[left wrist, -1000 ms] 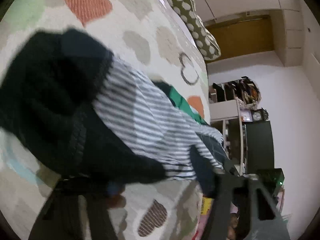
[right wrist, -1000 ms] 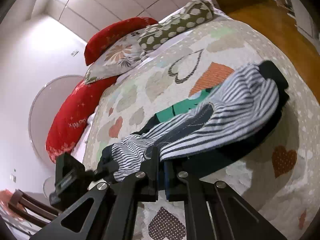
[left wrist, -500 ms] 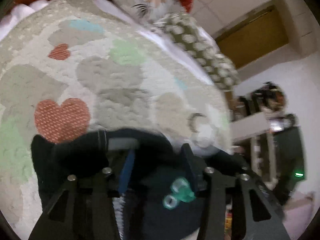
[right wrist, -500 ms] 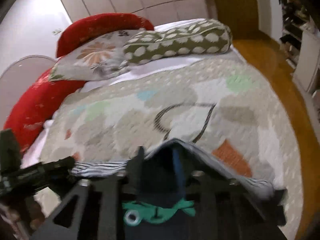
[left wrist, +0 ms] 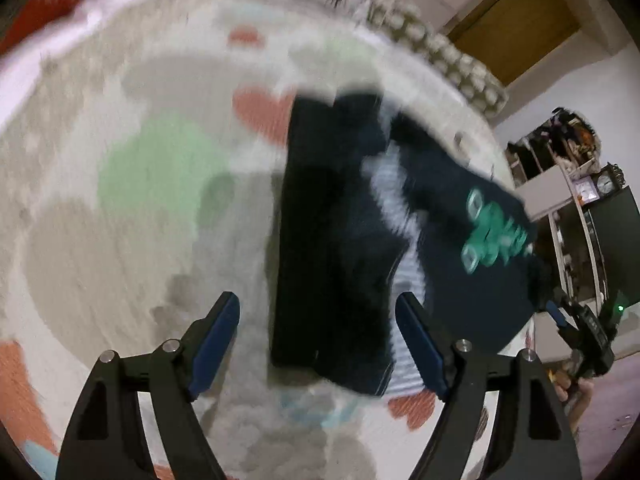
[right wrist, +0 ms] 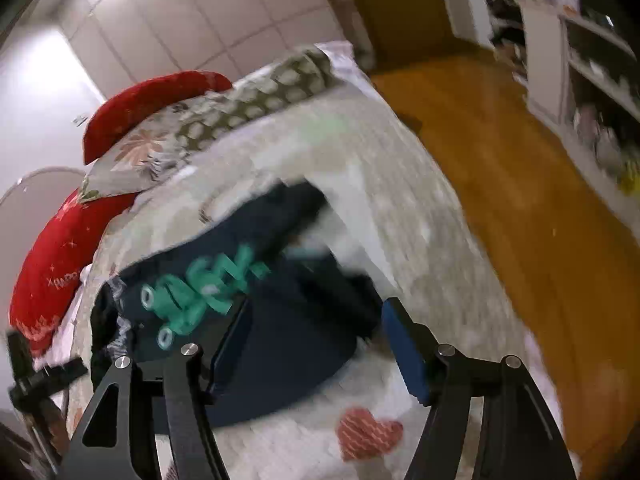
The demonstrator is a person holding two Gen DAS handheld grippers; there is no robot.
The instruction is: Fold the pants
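Observation:
The pants [left wrist: 340,248] are dark navy with striped lining and a green print [left wrist: 492,228]. They lie folded over on the heart-patterned quilt [left wrist: 120,200]. My left gripper [left wrist: 318,336] is open and empty, just short of the near edge of the pants. In the right wrist view the pants [right wrist: 280,320] lie with the green print [right wrist: 200,288] facing up. My right gripper [right wrist: 312,344] is open and empty above their near edge. The right gripper also shows at the far right of the left wrist view [left wrist: 576,328]. Both views are motion-blurred.
Red cushions [right wrist: 60,256], a floral pillow [right wrist: 132,156] and a dotted bolster [right wrist: 256,96] lie at the head of the bed. A wooden floor [right wrist: 520,184] and shelves [right wrist: 580,40] are to the right of the bed. The quilt's edge [right wrist: 460,240] drops off there.
Both grippers have let go of the pants and opened. The pants have dropped folded onto the quilt, green print now up. Both grippers have pulled back from the fabric.

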